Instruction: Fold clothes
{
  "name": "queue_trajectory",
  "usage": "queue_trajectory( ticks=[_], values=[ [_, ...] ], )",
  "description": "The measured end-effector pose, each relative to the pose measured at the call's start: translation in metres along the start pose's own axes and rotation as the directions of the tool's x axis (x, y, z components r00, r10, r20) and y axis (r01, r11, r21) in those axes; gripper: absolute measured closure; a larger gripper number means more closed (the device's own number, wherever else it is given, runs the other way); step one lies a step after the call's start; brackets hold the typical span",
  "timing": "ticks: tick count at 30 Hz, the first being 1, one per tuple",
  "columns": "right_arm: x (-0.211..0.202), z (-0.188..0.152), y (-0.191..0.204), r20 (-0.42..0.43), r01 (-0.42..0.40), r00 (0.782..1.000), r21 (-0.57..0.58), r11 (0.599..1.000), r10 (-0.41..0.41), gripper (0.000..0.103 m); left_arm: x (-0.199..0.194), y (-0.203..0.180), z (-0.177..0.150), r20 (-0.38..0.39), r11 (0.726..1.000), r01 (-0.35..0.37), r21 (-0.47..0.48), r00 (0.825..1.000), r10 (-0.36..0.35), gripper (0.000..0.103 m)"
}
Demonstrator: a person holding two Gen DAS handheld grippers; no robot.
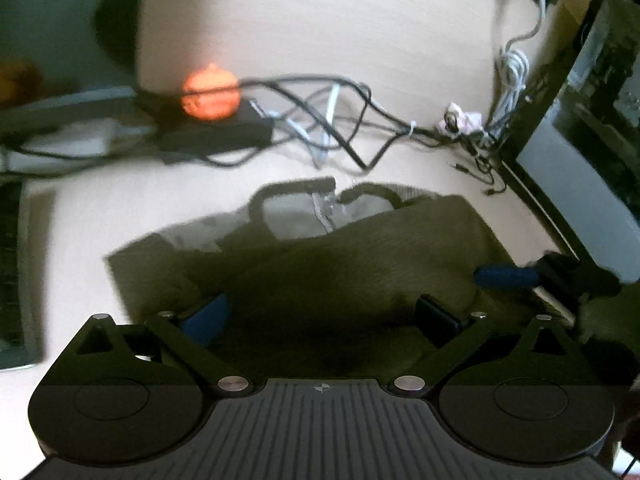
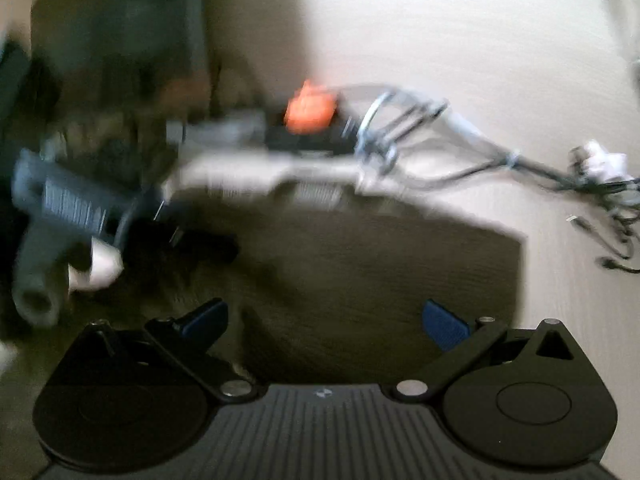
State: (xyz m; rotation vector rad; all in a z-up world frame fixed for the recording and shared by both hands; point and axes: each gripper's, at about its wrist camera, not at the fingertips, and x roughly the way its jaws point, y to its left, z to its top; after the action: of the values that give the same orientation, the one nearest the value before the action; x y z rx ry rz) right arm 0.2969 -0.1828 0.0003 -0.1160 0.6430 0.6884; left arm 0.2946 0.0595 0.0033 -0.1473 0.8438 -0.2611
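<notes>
A dark olive garment (image 1: 340, 264) lies partly folded on the pale wooden table (image 1: 320, 20), its grey-lined collar and zip (image 1: 320, 208) at the far side. My left gripper (image 1: 322, 312) hovers over the near part of the cloth, jaws wide open, nothing pinched. One blue finger of the right gripper (image 1: 504, 276) reaches in over the garment's right edge. In the motion-blurred right wrist view, the right gripper (image 2: 326, 318) is open above the same garment (image 2: 360, 272), and the left gripper's body (image 2: 68, 208) shows at the left.
Behind the garment are tangled cables (image 1: 340, 120), a black power brick (image 1: 216, 132), an orange ball-shaped object (image 1: 210, 96) and a crumpled tissue (image 1: 464, 118). A monitor (image 1: 580, 140) stands at the right; a keyboard (image 1: 10, 260) lies at the left edge.
</notes>
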Motion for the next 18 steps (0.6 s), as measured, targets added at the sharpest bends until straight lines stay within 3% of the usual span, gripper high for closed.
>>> queue_trajectory(
  ticks=[3, 6, 9, 11, 13, 15, 18],
  values=[
    [-0.003, 0.008, -0.011, 0.062, 0.216, 0.975, -0.033, 0.976, -0.213, 0.000, -0.015, 0.003, -0.003, 0.016, 0.999, -0.024, -0.042, 1.000, 0.025, 0.001],
    [0.032, 0.008, -0.022, -0.040, 0.332, 0.940, -0.109, 0.937, -0.338, 0.000, -0.026, 0.007, -0.008, 0.028, 0.994, -0.045, -0.100, 0.998, 0.048, 0.001],
    [0.041, 0.015, -0.010, -0.031, 0.346, 0.933, -0.199, 0.917, -0.358, 0.000, -0.033, 0.008, -0.015, 0.043, 0.990, -0.032, -0.139, 0.998, 0.038, 0.001],
    [0.035, 0.028, 0.001, 0.029, 0.335, 0.940, -0.242, 0.911, -0.339, 0.000, -0.036, 0.006, -0.022, 0.049, 0.989, -0.010, -0.148, 0.999, 0.017, 0.001],
    [0.037, 0.044, 0.010, 0.058, 0.320, 0.947, -0.276, 0.906, -0.316, 0.000, -0.038, 0.001, -0.028, 0.057, 0.990, -0.046, -0.132, 0.997, 0.054, 0.001],
    [0.055, 0.057, 0.012, 0.038, 0.299, 0.953, -0.299, 0.906, -0.302, 0.000, -0.040, -0.005, -0.035, 0.065, 0.990, -0.082, -0.116, 0.994, 0.090, 0.001],
    [0.096, 0.065, 0.014, -0.033, 0.304, 0.942, -0.332, 0.893, -0.333, 0.000, -0.044, -0.013, -0.045, 0.078, 0.986, -0.136, -0.094, 0.987, 0.144, 0.001]
  ],
)
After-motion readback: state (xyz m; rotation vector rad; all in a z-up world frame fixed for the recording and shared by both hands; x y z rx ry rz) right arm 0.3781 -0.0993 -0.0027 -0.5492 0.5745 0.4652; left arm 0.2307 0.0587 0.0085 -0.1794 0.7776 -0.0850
